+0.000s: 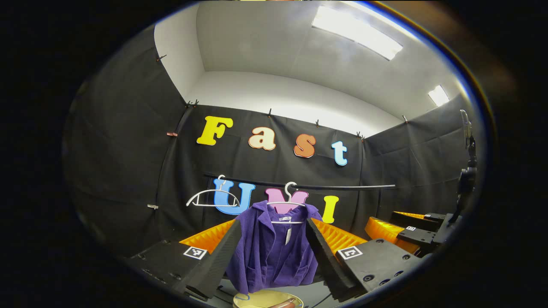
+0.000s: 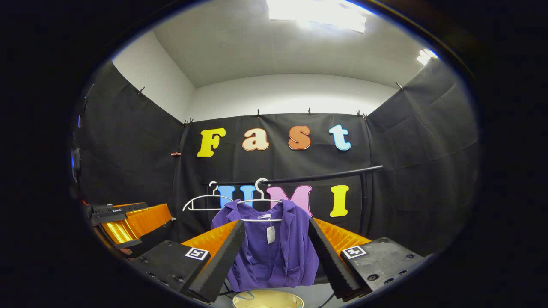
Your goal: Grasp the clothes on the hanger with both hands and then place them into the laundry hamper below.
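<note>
Purple jacket hangs on hanger — untouched.

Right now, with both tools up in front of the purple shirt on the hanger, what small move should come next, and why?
Probably ease both tools forward toward the purple shirt. The left tool and right tool are open, framing it but apparently short of the cloth. It hangs on its hanger above the hamper.

A purple shirt hangs on a white hanger from the black rail, framed between the right gripper and its spread fingers. Below, near, sits what seems a yellow hamper rim. The left gripper shows far left.
</note>
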